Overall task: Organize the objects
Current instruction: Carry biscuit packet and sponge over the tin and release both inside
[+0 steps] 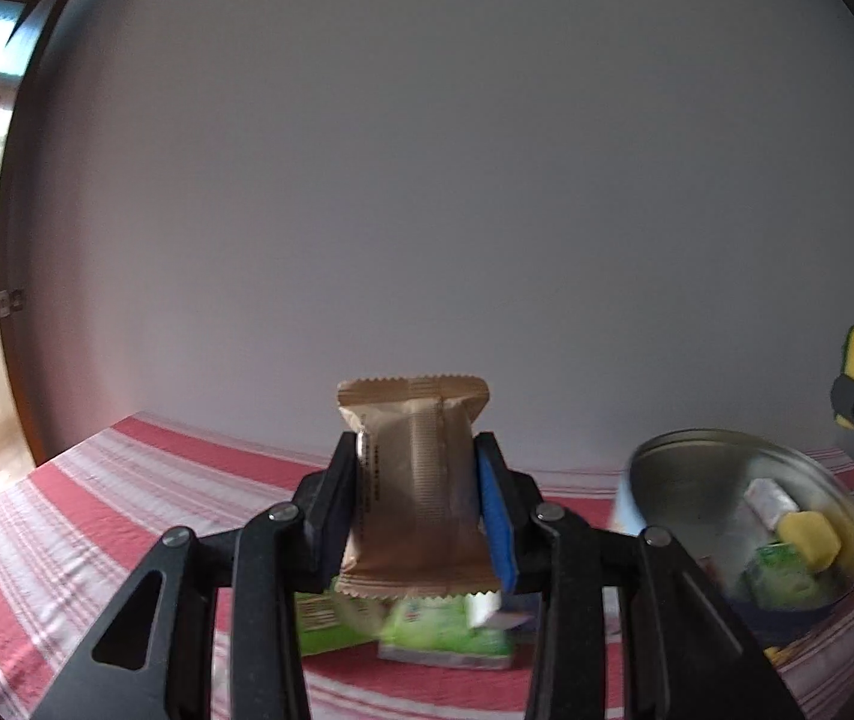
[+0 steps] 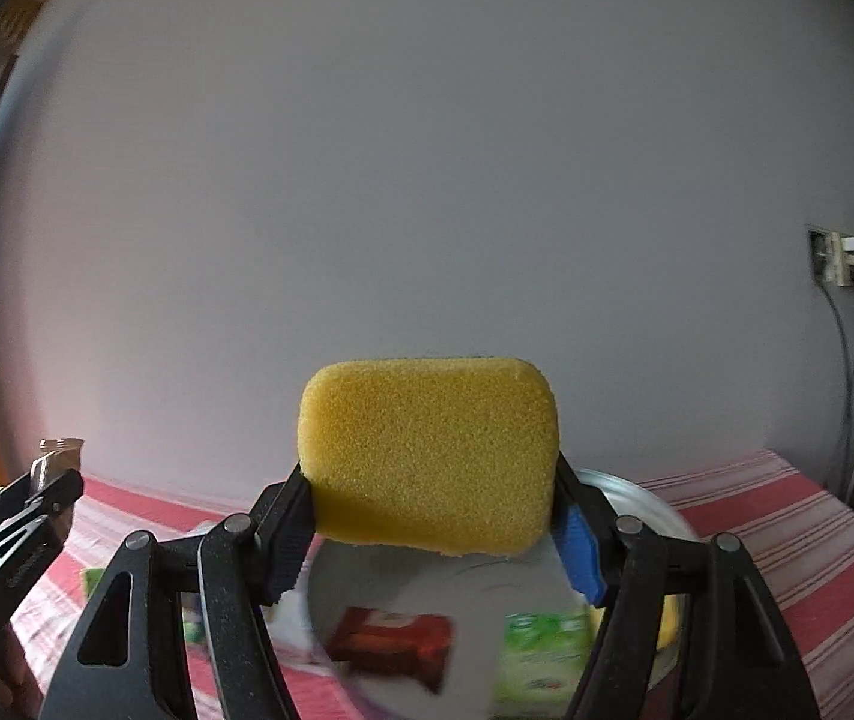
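The brown snack packet (image 1: 414,480) stands upright, pinched by its sides between the pads of the left tool (image 1: 417,504), lifted above the striped worktop (image 1: 96,516) and up-left of the metal tin (image 1: 691,462). The yellow sponge (image 2: 430,456) is squeezed by its ends in the right tool (image 2: 436,531), held over the same tin (image 2: 637,486), which already contains a red packet (image 2: 393,645), a green packet (image 2: 541,660) and something yellow. From the left wrist view more green packets (image 1: 445,630) lie on the worktop left of the tin, under the brown packet.

The step in hand looks like carrying both items to the tin. To do it well, bring each one over the opening, lower it past the rim before letting go, and take turns so the two tools do not crowd each other. The sponge is springy and may bounce; release it low.

The brown packet's side print is too small to read, and the other labels are blurred.
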### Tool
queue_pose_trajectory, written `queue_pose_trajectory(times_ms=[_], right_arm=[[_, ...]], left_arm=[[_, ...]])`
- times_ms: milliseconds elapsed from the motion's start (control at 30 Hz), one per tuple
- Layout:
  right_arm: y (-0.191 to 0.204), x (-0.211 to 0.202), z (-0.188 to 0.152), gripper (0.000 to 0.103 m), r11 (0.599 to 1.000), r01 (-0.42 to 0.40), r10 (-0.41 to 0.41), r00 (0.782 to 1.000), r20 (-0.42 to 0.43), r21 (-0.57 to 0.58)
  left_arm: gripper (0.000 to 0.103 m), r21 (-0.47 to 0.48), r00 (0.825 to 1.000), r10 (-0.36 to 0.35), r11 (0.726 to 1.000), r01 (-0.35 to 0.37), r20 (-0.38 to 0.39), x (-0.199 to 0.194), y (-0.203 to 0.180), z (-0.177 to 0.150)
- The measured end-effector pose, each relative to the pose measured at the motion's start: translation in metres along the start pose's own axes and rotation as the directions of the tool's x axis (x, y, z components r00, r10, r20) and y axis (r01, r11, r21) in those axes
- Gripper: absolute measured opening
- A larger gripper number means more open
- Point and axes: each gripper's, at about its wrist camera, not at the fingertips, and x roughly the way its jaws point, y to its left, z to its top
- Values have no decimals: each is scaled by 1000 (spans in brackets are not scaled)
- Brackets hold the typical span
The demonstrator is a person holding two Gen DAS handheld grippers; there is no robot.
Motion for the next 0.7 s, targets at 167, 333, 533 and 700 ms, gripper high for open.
queue_pose_trajectory(times_ms=[167,333,533,700], right_arm=[[-34,6,2,70,997,78,-78,997,11,7],[-60,19,0,71,989,147,-147,989,-2,16],[-81,43,-4,71,976,212,-211,977,-36,38],[-104,54,-14,71,965,255,-250,965,-81,57]], left_arm=[[37,26,998,-70,997,70,5,0,-44,4],[37,46,992,-124,991,124,-13,6,-76,3],[37,61,980,-188,980,191,-60,19,-113,-1],[37,72,973,-205,974,213,-104,32,-131,-11]])
